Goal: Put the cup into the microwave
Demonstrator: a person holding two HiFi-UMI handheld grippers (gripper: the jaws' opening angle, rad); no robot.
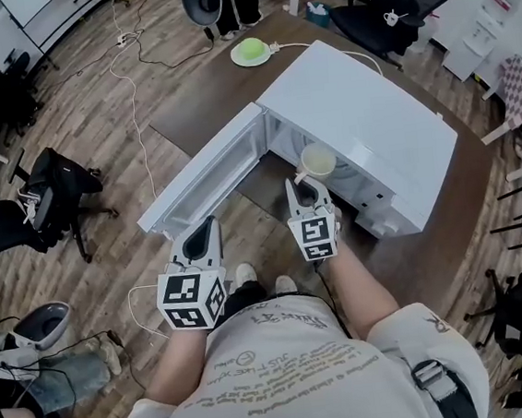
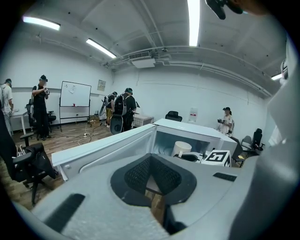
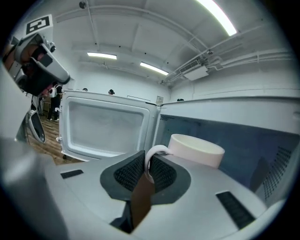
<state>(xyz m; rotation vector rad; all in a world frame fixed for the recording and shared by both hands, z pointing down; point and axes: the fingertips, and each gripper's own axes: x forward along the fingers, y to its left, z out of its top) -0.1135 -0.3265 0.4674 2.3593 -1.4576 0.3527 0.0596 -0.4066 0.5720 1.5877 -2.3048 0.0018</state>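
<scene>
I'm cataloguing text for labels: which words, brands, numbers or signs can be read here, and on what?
No text reads clearly.
T-shirt: upside-down print, too blurred.
Left gripper's cube, right gripper's cube: square patterns, no letters.
Whiteboard, wall notice: too small.
Microwave: no label visible.

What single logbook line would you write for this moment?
stage: cup at microwave mouth | right tongs: shut on cup handle | left tongs: shut, empty, near open door
</scene>
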